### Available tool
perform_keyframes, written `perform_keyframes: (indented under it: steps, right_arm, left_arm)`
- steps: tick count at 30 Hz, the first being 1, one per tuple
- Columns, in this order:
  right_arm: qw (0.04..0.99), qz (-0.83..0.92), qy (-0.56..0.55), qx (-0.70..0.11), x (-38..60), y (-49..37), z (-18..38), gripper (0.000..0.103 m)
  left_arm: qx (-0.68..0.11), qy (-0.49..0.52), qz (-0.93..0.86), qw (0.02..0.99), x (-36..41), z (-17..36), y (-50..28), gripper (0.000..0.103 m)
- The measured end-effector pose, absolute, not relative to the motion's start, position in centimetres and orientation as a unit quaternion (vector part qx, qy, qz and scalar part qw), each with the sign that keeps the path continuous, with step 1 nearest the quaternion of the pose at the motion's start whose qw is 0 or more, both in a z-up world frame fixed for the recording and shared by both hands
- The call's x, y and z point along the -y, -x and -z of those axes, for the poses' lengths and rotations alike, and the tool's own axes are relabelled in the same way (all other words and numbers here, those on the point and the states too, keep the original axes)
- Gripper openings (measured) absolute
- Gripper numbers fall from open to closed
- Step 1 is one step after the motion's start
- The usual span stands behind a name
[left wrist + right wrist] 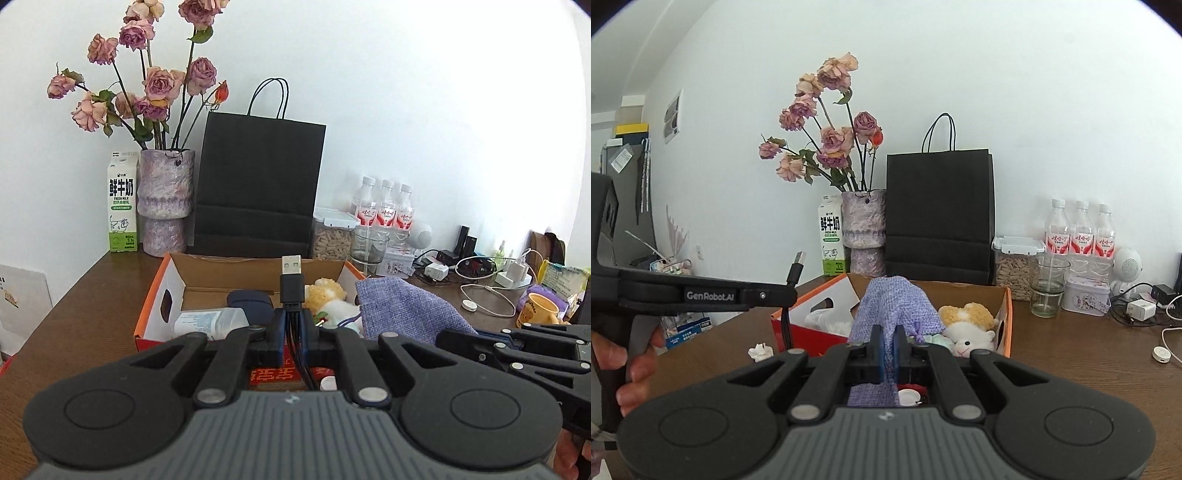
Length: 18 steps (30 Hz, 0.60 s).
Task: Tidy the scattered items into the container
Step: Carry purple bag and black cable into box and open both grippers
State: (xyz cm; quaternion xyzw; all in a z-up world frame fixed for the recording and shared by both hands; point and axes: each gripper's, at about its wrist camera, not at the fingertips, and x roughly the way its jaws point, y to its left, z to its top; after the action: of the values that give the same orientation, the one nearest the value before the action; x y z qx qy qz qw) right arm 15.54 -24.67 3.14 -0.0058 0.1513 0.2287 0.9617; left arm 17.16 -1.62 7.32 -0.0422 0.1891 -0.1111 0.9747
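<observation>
My left gripper is shut on a black USB cable, whose plug sticks up past the fingers. It hangs over the near edge of the orange cardboard box. My right gripper is shut on a purple linen pouch, held above the same box. In the box lie a plush toy, a clear bottle and a dark blue case. The right wrist view shows the left gripper to the left, in a person's hand. A crumpled white tissue lies on the table.
Behind the box stand a black paper bag, a vase of dried roses and a milk carton. To the right are water bottles, a jar, a glass, a tin, chargers, cables and a yellow mug.
</observation>
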Motion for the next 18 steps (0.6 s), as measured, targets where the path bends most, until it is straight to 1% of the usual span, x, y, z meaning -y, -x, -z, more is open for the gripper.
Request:
perform_keyframes:
  steps: [9,18]
  right_arm:
    - [0.964,-0.227,0.006,-0.136,24.0,-16.4,-4.4,0.003]
    - [0.969,-0.223,-0.004,-0.109,23.1,-20.2,-6.6,0.003]
  left_arm:
    - [-0.154,0.053,0.117,0.98,0.8,-9.4,-16.9,0.008]
    - [-0.105,0.07,0.128,0.984,1.3,-13.3,-20.4,0.008]
